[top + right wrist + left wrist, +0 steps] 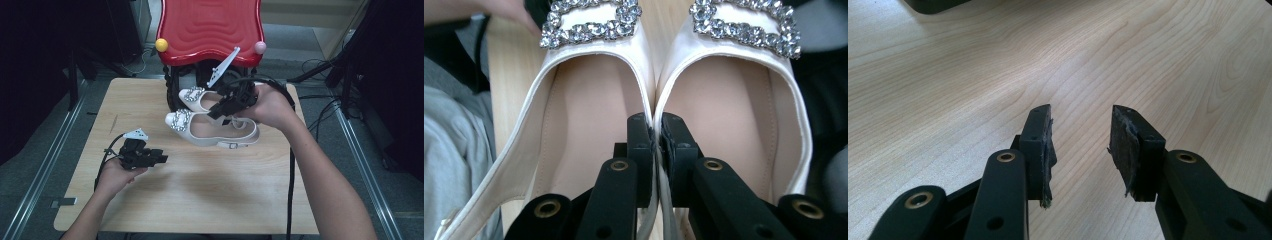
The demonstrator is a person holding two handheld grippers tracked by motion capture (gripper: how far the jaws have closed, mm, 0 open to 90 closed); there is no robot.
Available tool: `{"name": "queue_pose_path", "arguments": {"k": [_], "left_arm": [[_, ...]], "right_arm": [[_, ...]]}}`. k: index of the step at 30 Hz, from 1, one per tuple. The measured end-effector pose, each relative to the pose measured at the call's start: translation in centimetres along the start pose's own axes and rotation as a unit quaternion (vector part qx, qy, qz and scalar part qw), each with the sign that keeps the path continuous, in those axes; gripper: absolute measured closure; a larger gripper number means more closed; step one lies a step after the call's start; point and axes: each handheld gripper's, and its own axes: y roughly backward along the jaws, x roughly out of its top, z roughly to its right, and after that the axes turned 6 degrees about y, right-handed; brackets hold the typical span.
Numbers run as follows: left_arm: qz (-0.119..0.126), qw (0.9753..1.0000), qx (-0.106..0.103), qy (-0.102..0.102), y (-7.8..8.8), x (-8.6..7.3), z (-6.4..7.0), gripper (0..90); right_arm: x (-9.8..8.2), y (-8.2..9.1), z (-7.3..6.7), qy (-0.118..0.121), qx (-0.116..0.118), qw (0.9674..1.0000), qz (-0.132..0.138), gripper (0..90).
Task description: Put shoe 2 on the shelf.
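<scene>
Wooden table (pixel 200 200), red chair (pixel 210 27) at far edge. Right gripper (pixel 656 131) clamped on the touching inner rims of two white shoes (pixel 589 120), jewelled buckles (pixel 591 22) cut off at the frame top; heels hidden. Left gripper (pixel 1080 150) low over bare wood near the left edge, jaws apart, nothing between them.

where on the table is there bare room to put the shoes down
The near half of the wooden table is bare, from the near edge to the white shoes and between the two forearms. The left strip beyond the left gripper is also bare. It is crowded at the far middle, where the right gripper pinches both shoes beside the red stand.
</scene>
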Motion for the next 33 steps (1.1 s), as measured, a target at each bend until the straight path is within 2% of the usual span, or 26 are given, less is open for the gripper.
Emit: {"name": "queue_pose_path", "arguments": {"k": [3, 7, 8, 15, 18, 20, 23, 27, 31, 33], "left_arm": [[-0.002, 1.0, 0.0, -0.001, 0.0, 0.0, 0.0, 61.3], [-0.001, 1.0, 0.001, -0.001, -0.1, 0.0, 0.0, 61.3], [0.001, 1.0, 0.001, 0.001, -0.1, 0.0, 0.0, 61.2], [-0.001, 1.0, 0.0, 0.001, -0.1, 0.0, 0.0, 61.3], [-0.002, 1.0, 0.0, -0.001, -0.2, 0.0, 0.1, 61.4], [-0.004, 1.0, 0.0, -0.002, -0.2, 0.0, 0.1, 61.4], [-0.004, 1.0, 0.001, -0.001, -0.2, 0.0, 0.1, 61.4], [-0.005, 1.0, -0.001, -0.001, -0.3, -0.1, 0.1, 61.4], [-0.008, 1.0, -0.002, -0.002, -0.4, -0.1, 0.1, 61.4], [-0.007, 1.0, -0.001, -0.004, -0.5, -0.1, 0.2, 61.4]], "right_arm": [[0.8, 1.4, 0.4, 0.004, 0.004, 0.9999, 0.014, 85.9], [1.9, 3.2, 0.9, 0.01, 0.001, 0.9995, 0.031, 86.0], [2.2, 3.6, 0.9, 0.016, -0.005, 0.9991, 0.038, 86.0], [3.7, 6.9, 2.3, -0.015, -0.024, 0.9965, 0.079, 86.1], [4.2, 8.1, 2.9, -0.033, -0.046, 0.9935, 0.099, 86.0], [4.4, 8.8, 3.4, -0.045, -0.058, 0.9902, 0.119, 86.0], [4.6, 9.4, 4.3, -0.075, -0.077, 0.9835, 0.146, 86.0], [5.0, 9.6, 5.7, -0.131, -0.104, 0.9708, 0.173, 86.0], [5.3, 9.4, 7.1, -0.187, -0.13, 0.9534, 0.198, 86.1], [5.4, 9.3, 7.9, -0.221, -0.143, 0.9412, 0.212, 86.1]]}}
